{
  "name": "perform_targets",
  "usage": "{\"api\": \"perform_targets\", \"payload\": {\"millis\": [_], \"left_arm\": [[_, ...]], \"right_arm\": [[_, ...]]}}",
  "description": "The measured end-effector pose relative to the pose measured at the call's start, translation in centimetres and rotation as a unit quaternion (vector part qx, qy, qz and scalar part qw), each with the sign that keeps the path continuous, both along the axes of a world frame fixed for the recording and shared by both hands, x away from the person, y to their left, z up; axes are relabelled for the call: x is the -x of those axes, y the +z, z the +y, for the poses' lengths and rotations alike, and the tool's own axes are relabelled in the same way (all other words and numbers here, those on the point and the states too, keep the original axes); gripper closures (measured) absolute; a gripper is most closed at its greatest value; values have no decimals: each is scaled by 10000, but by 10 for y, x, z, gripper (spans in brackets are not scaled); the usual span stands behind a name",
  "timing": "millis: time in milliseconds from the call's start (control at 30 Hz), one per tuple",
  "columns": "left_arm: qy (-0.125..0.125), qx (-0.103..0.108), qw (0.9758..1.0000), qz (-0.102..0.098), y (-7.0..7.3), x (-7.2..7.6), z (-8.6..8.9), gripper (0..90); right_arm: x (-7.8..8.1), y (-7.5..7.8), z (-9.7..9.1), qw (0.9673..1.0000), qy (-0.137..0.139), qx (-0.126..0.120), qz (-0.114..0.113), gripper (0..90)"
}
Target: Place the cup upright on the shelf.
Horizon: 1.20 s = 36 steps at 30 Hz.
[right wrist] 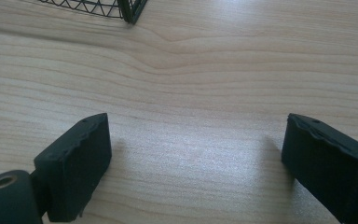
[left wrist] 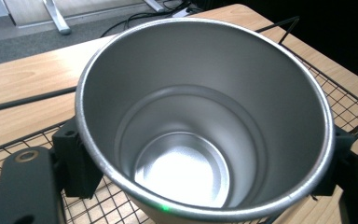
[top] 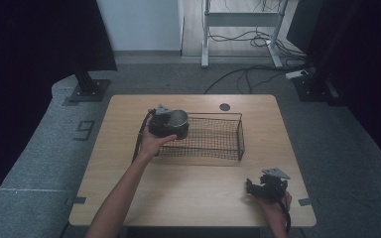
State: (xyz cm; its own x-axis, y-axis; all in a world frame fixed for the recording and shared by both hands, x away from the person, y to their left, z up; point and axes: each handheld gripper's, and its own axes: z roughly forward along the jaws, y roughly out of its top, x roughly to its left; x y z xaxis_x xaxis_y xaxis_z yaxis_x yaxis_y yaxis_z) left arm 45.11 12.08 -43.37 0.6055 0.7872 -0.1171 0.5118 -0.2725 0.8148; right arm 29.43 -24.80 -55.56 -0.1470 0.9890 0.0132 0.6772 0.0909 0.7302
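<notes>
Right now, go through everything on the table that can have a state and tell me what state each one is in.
Metal cup: upright, empty, held over the left end of the basket.
Wire basket: resting on the table, nothing seen lying in it.
Left gripper: shut on the metal cup, one jaw on each side.
Right gripper: open, holding nothing, low over bare wood near the table's front right corner.
</notes>
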Motion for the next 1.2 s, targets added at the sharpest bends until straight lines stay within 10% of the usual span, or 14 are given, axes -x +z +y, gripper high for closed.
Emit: {"api": "perform_targets", "payload": {"millis": [1200], "left_arm": [[239, -309, 9976, 575, -44, -15, -12, 183]], "right_arm": [[0, 0, 0, 10000, -11, 7, -18, 89]]}}
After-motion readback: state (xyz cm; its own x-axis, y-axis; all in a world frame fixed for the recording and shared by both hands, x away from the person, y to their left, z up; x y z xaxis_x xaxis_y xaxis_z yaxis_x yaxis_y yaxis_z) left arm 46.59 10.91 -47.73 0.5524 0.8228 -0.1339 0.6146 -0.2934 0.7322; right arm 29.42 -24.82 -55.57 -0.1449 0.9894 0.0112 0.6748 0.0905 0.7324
